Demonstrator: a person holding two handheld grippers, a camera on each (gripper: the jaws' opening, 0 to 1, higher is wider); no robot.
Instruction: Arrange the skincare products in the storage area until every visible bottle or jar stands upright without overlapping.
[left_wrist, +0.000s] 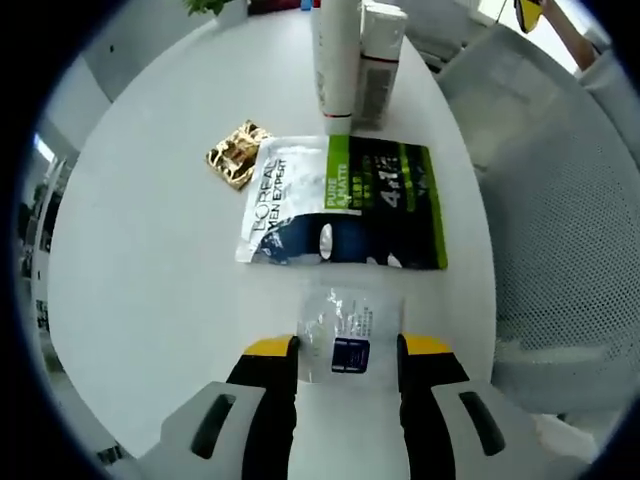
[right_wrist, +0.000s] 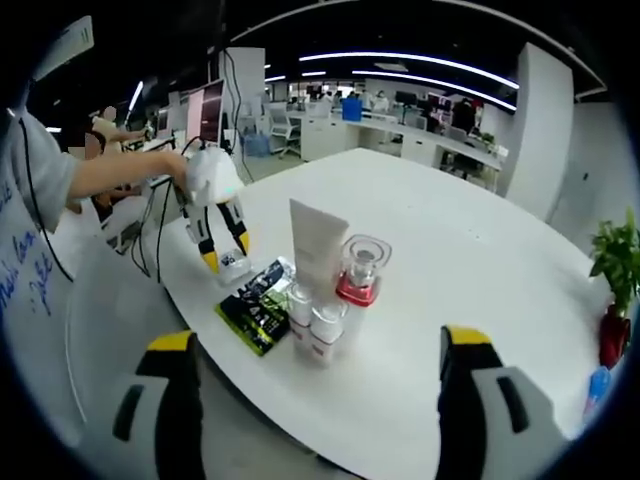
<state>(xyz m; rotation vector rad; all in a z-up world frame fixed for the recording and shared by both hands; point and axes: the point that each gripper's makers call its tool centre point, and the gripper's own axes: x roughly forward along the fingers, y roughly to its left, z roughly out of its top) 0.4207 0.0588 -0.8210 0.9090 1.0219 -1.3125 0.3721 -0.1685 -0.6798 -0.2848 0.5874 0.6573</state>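
My left gripper (left_wrist: 346, 347) bracketed the small clear sachet (left_wrist: 343, 335) flat on the surface (left_wrist: 140, 280), jaws apparently not clamped. I needed square closure before lifting. My right gripper (right_wrist: 318, 350) hung apart, facing the upright bottles (right_wrist: 322, 285).

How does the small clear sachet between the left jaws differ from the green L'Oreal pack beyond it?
The clear sachet is much smaller than the green pack. The sachet is see-through with a small dark blue label; the pack is opaque, printed white, green and black. The sachet sits between the left gripper's jaws; the pack lies free. Both lie flat on the white table.
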